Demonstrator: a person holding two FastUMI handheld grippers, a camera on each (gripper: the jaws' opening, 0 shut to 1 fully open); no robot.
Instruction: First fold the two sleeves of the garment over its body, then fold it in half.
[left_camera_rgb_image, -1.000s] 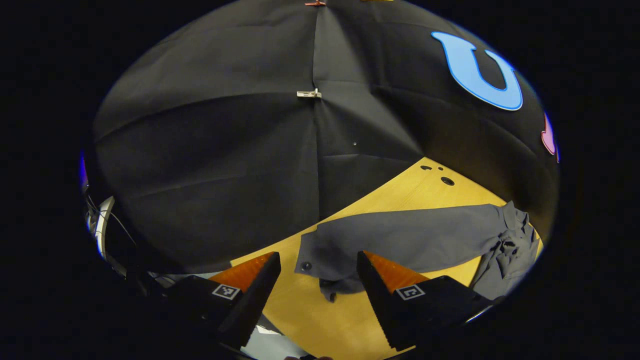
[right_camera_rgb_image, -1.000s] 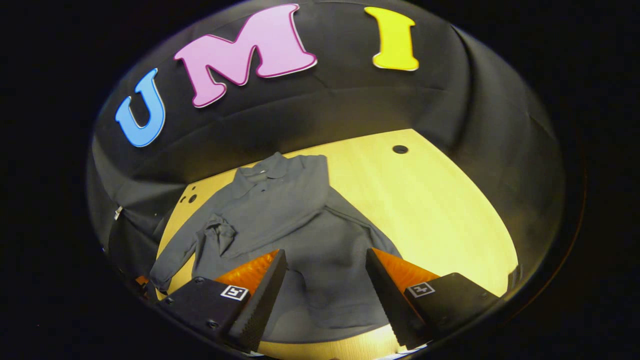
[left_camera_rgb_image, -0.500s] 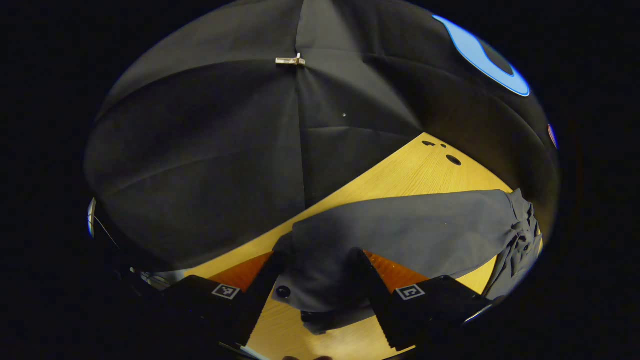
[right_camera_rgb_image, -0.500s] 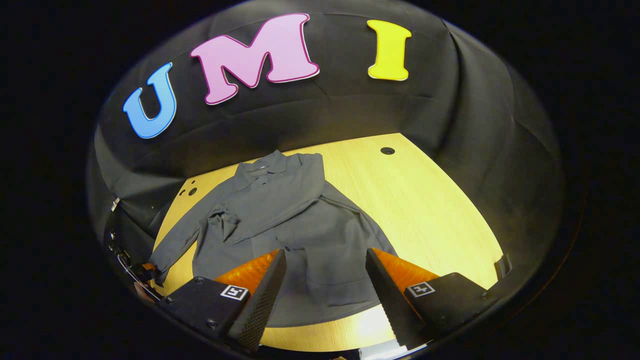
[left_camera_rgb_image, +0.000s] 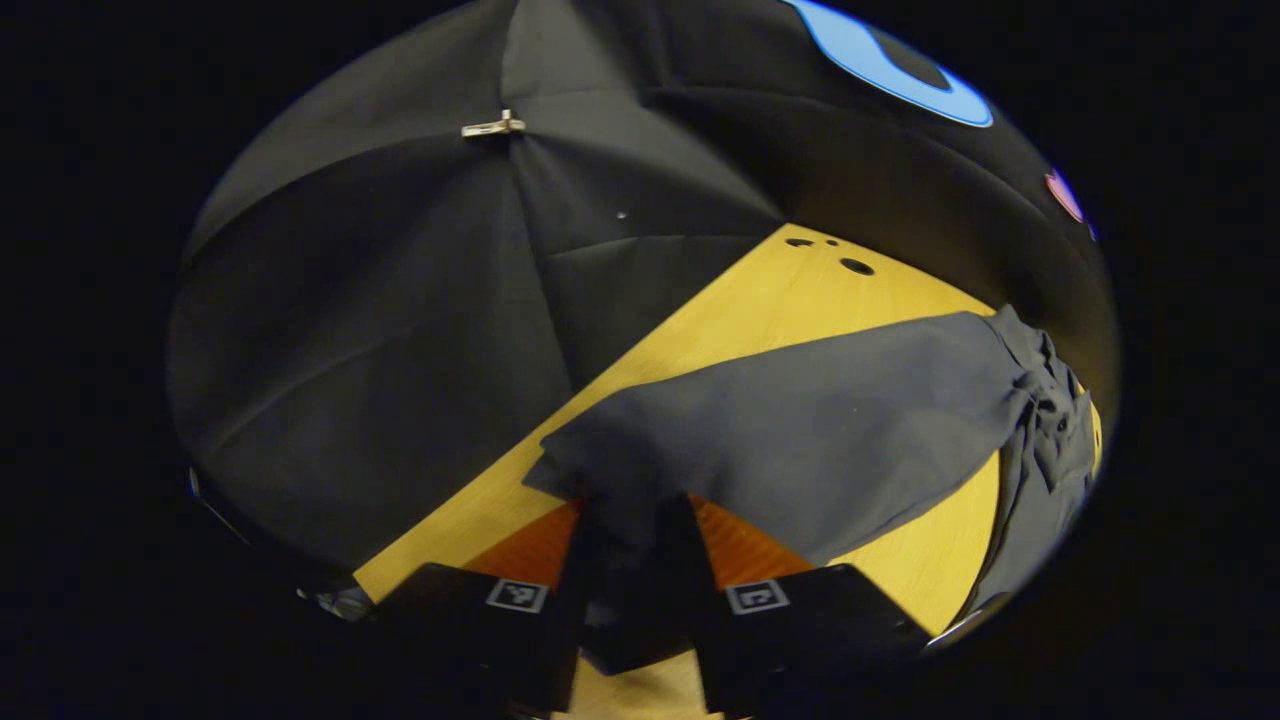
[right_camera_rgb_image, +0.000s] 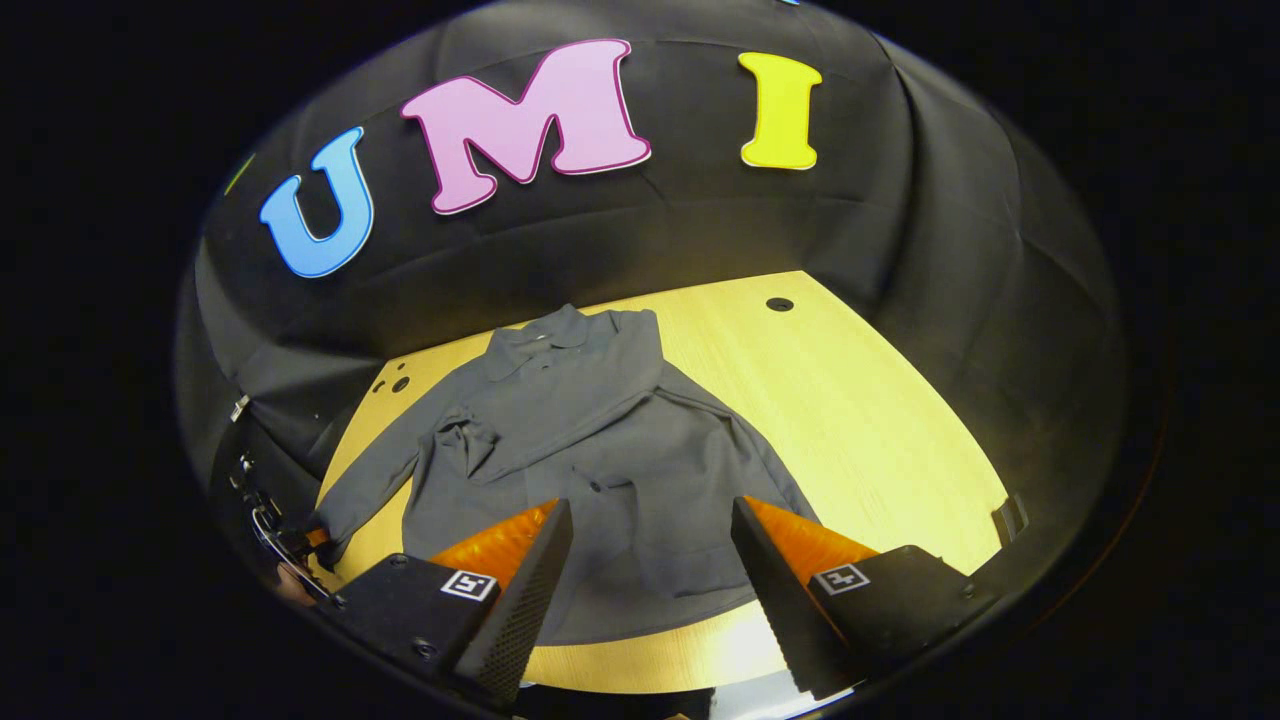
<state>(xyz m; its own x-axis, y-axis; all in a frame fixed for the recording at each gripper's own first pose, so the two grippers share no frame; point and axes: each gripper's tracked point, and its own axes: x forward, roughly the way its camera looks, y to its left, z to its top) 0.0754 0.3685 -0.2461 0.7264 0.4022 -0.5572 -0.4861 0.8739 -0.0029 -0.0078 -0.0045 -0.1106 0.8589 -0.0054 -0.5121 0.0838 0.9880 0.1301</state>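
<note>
A dark grey long-sleeved garment lies on the yellow wooden table, collar toward the far wall. One sleeve is folded across its chest in the right gripper view. The other sleeve stretches out to the side, and my left gripper is shut on its cuff, which is drawn up between the orange fingers. That gripper also appears at the sleeve end near the table's left corner. My right gripper hovers open above the hem with nothing between its fingers.
Black cloth walls close in the table on all sides. Small round holes mark the table near its far left corner, and another hole sits at the far right. Bare wood stretches right of the garment.
My left gripper moved forward over the sleeve cuff and shut on it. My right gripper drew back slightly and stayed open.
</note>
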